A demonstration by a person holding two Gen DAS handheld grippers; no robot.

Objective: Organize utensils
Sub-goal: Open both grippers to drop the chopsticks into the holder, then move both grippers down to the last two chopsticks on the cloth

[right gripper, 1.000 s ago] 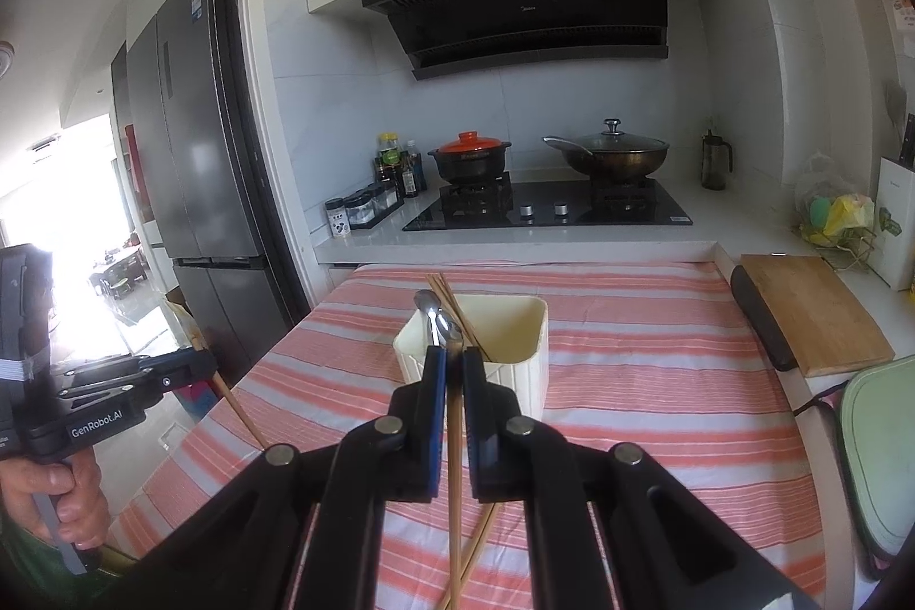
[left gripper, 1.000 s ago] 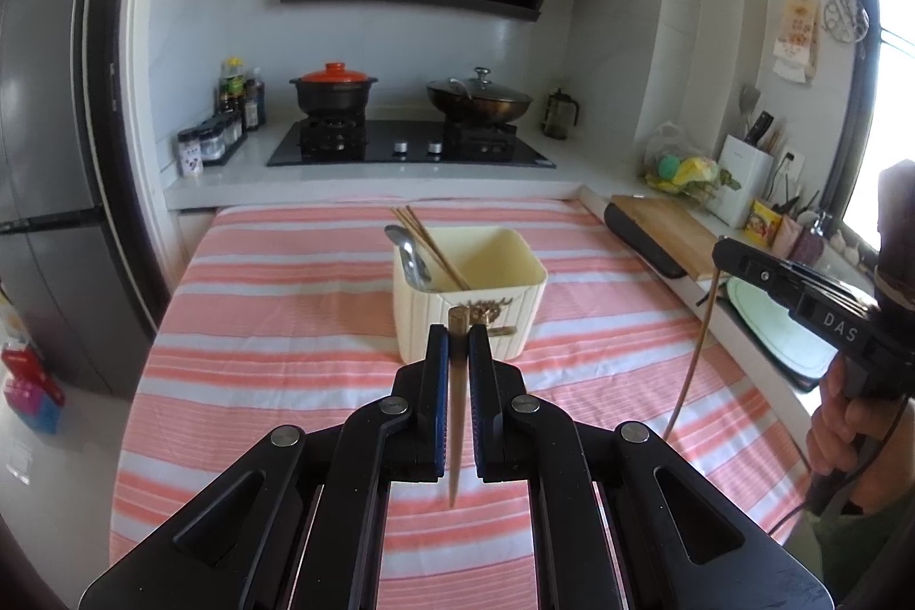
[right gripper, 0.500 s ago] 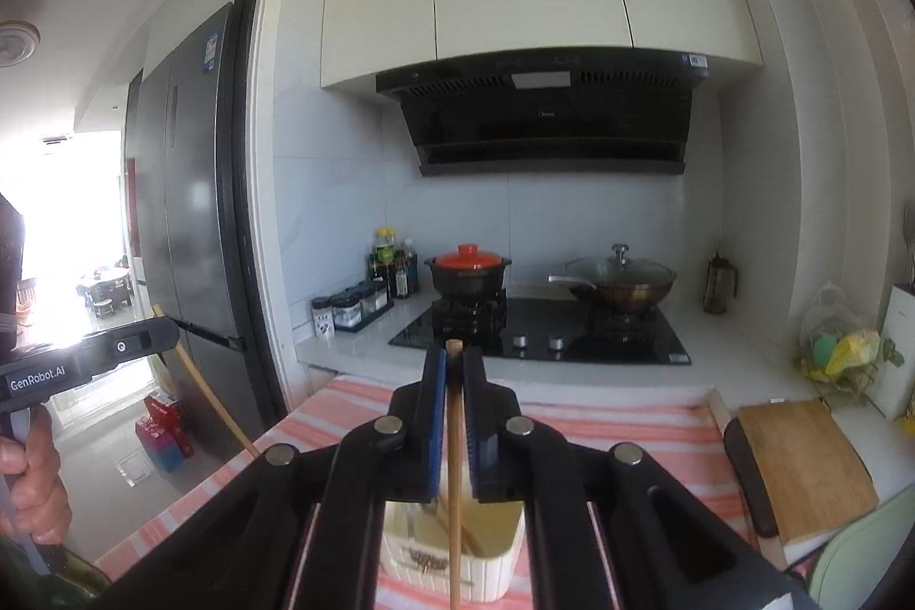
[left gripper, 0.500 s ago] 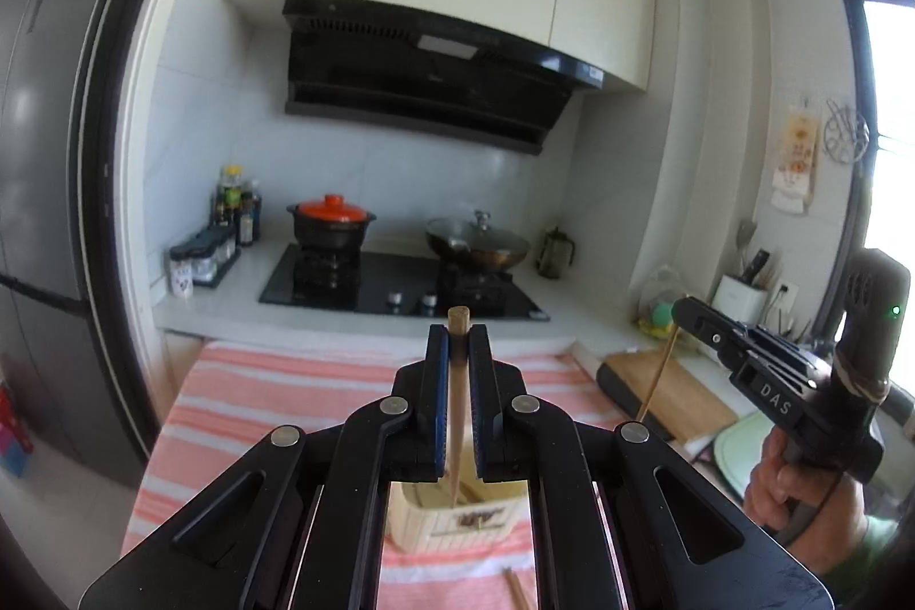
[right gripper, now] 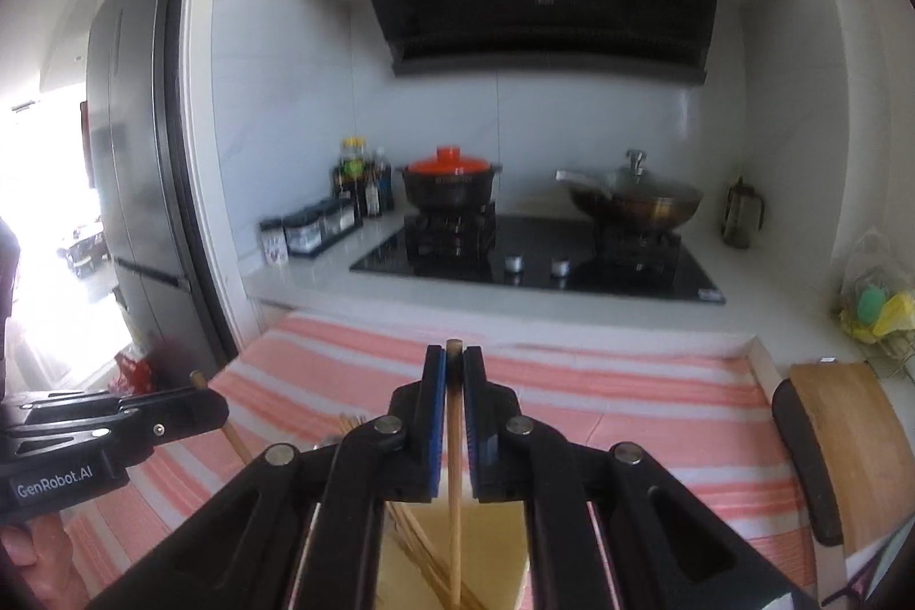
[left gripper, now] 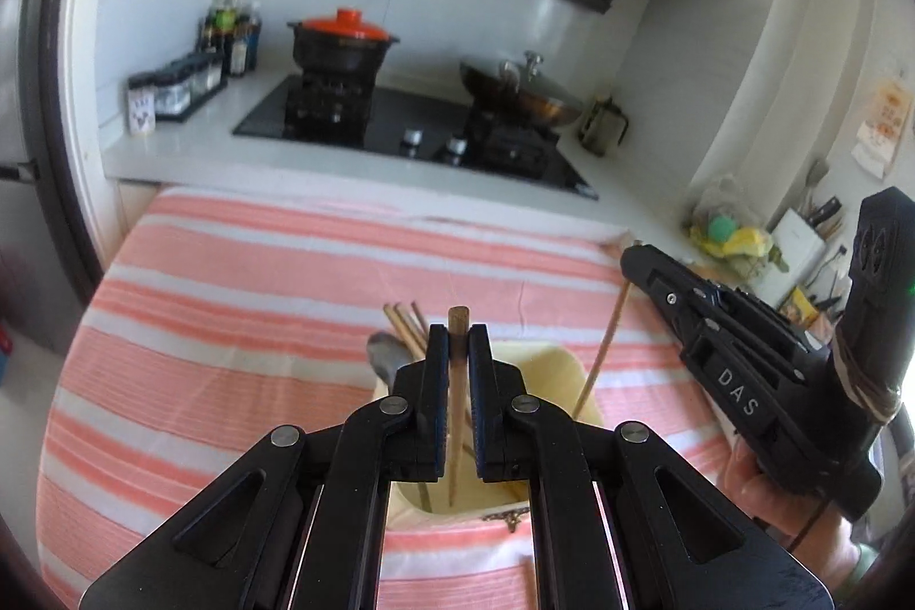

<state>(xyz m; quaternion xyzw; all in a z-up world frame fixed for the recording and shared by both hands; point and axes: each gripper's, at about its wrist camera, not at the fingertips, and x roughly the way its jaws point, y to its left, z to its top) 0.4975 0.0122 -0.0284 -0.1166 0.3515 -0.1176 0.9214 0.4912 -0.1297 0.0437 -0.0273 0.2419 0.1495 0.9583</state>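
1. Chopstick (left gripper: 457,384) clamped upright between the left gripper (left gripper: 458,341) jaws, top end poking just above the fingertips, lower tip down inside the cream utensil holder (left gripper: 563,373).
2. Second chopstick (right gripper: 453,444) pinched the same way in the right gripper (right gripper: 453,363), lower end hanging into the holder's open mouth (right gripper: 494,547).
3. Left view: right gripper (left gripper: 738,358) seen from the side on the right, its chopstick (left gripper: 603,347) slanting down toward the holder's right rim.
4. Right view: left gripper (right gripper: 114,418) at the left edge, chopstick (right gripper: 229,430) through it on a slant.
5. Already in the holder: a few wooden chopsticks (left gripper: 403,324) and a metal spoon (left gripper: 389,358), leaning at its far-left side.
6. Holder sits on a pink-and-white striped tablecloth (left gripper: 229,301), near-centre.
7. Far side: black gas hob (right gripper: 537,258), red-lidded black pot (right gripper: 449,181) on the left burner, lidded wok (right gripper: 632,195) on the right.
8. Spice jars and bottles (right gripper: 329,210) left of the hob; wooden cutting board (right gripper: 840,427) at the right of the table.
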